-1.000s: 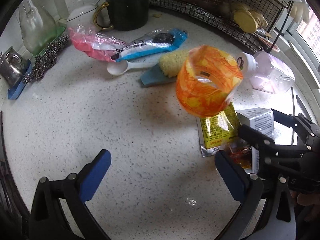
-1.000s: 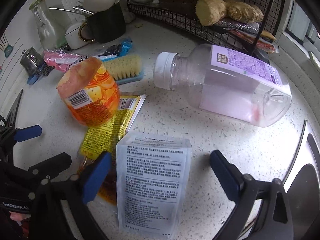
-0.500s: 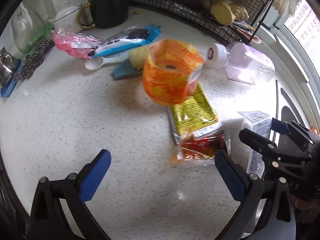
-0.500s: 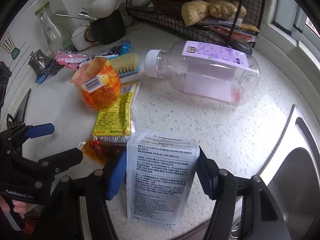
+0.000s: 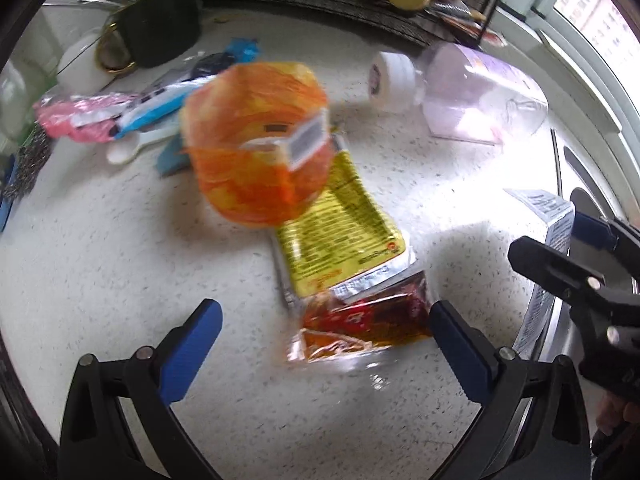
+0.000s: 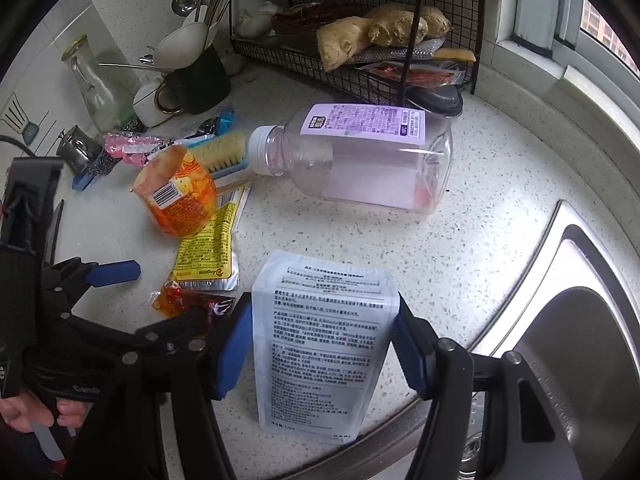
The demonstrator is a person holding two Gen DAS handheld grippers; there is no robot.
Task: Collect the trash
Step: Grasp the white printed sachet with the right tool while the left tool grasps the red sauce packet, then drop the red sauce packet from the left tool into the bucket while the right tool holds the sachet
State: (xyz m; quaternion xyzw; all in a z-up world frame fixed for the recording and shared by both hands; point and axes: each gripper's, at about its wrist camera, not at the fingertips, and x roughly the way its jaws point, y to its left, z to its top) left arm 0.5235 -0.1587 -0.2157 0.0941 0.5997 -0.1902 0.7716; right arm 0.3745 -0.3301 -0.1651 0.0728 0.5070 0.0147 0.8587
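Two views showed your grippers. From the left wrist, your left gripper [image 5: 320,340] hung spread wide over the counter [image 5: 120,260], its fingers either side of a red sauce packet [image 5: 368,320] that lay against a yellow packet [image 5: 340,232], with an orange cup [image 5: 256,144] beyond them; that view was blurred. From the right wrist, your right gripper [image 6: 324,344] had its blue pads [image 6: 232,344] pressed to both edges of a white pouch [image 6: 324,344], clamped on it beside the sink [image 6: 560,340], a clear bottle [image 6: 360,160] lying on its side farther back.
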